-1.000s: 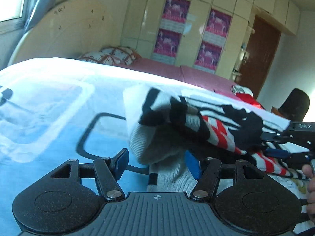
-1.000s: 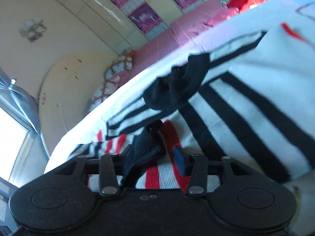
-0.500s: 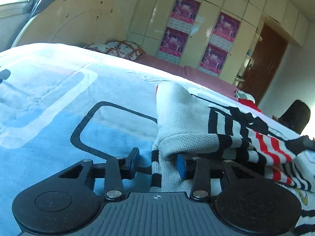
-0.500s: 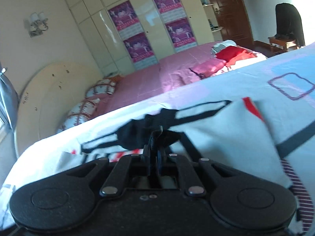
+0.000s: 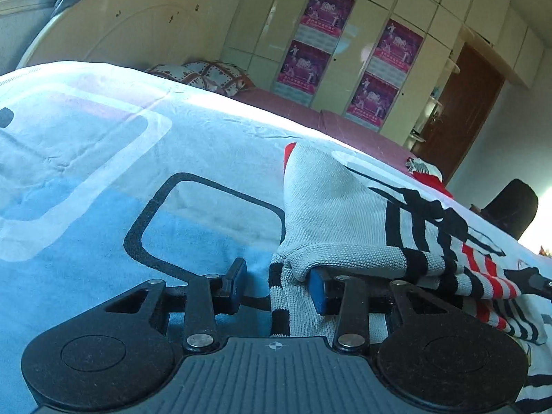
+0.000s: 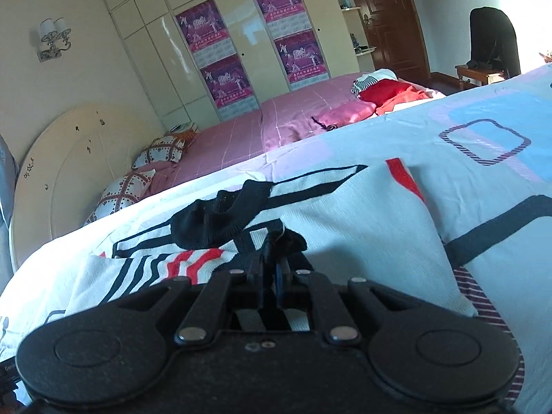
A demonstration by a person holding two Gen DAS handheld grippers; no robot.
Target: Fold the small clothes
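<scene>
A small knit sweater (image 5: 338,214), white with black and red stripes, lies folded over on the bed. It also shows in the right wrist view (image 6: 345,214), with its black collar part (image 6: 220,217) on top. My left gripper (image 5: 276,283) is open at the sweater's near edge; the cloth drapes over its right finger (image 5: 315,291) and its left finger (image 5: 236,281) stands free. My right gripper (image 6: 272,269) is shut on a black edge of the sweater (image 6: 286,239), low over the garment.
The bed sheet (image 5: 103,172) is pale blue with rounded-square prints. Behind it lie a pink bed (image 6: 276,117) with pillows, red clothes (image 6: 390,91), a wardrobe with posters (image 5: 345,51), a door and a dark chair (image 6: 493,41).
The sweater was lifted and bunched a second ago; now it lies lowered and folded on the bed. My right gripper closed on its black edge. My left gripper stayed open.
</scene>
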